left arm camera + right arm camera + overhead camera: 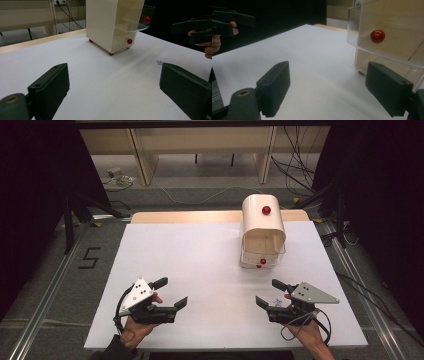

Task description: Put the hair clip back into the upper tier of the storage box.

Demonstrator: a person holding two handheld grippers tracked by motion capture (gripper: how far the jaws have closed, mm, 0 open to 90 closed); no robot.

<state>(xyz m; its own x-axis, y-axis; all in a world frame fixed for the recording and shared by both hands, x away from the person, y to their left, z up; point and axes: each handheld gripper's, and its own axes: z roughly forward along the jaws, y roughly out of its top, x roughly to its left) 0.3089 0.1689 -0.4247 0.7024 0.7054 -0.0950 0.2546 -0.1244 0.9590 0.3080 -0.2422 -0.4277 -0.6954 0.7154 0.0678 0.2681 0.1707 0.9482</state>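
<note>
High view puts both tools at the near edge of the white table: the left gripper and the right gripper lie well apart, each held from below by a hand, jaws spread wide and holding nothing, tips turned inward toward one another. A tiny pale purple scrap sits on the table just beside the right gripper; the left gripper view shows the same scrap just past its own right-hand jaw, too small to identify.

Left gripper view looks across bare white surface between its wide-open jaws to the cream drawer cabinet, seen at an angle, with small red feet under it and a red knob on the lower drawer. Right gripper view looks up close at the clear front of the upper drawer and its red knob, detail the high view lacks.

Farther off, the drawer cabinet stands upright on the far right part of the table, its long axis running away from the person, drawer fronts facing the near edge. The upper drawer is pulled out. Open white surface lies all across the middle and left; the cabinet's rear stands close to the table's far wooden edge.
</note>
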